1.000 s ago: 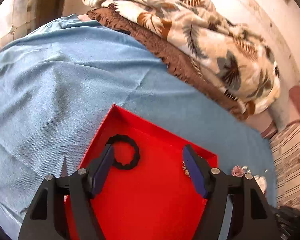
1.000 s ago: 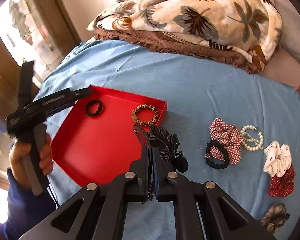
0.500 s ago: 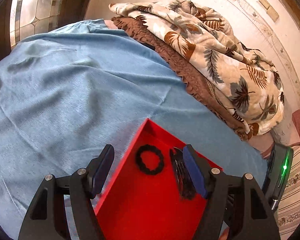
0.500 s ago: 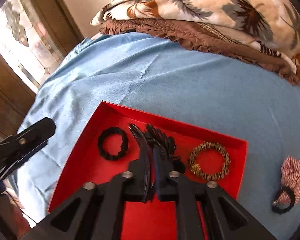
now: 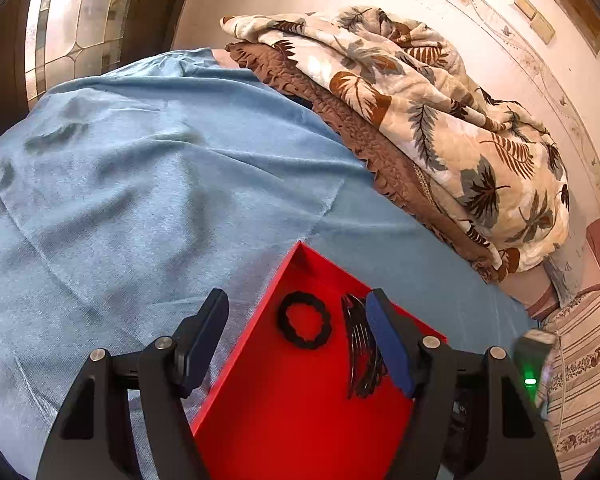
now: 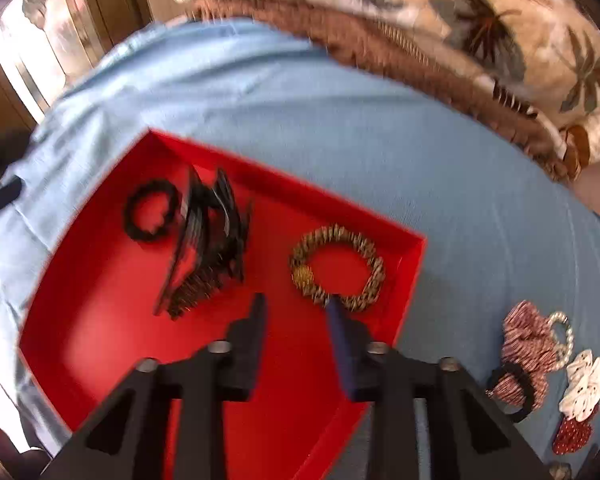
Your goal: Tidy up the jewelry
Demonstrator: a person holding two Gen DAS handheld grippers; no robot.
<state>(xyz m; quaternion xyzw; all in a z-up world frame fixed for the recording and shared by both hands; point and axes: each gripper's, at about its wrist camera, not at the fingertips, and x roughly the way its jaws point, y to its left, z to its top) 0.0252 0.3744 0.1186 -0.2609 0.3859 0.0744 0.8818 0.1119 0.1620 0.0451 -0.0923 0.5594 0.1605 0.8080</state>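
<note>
Red card tray (image 6: 410, 276) already holds three pieces by my count: a black hair tie (image 6: 152, 216), the black claw clip (image 6: 208, 244) lying free beside it, and a beaded bracelet (image 6: 336, 266); both my tongs are spread and grasp nothing, the right gripper (image 6: 296, 306) over the tray floor, the left gripper (image 5: 296, 334) astride its near edge. Left to gather are the checked scrunchie (image 6: 528, 354), pearl bracelet (image 6: 564, 334) and white and red scrunchies at the right on the blue bedsheet (image 5: 148, 184). A leaf-print quilt (image 5: 460, 120) is heaped against the wall.
</note>
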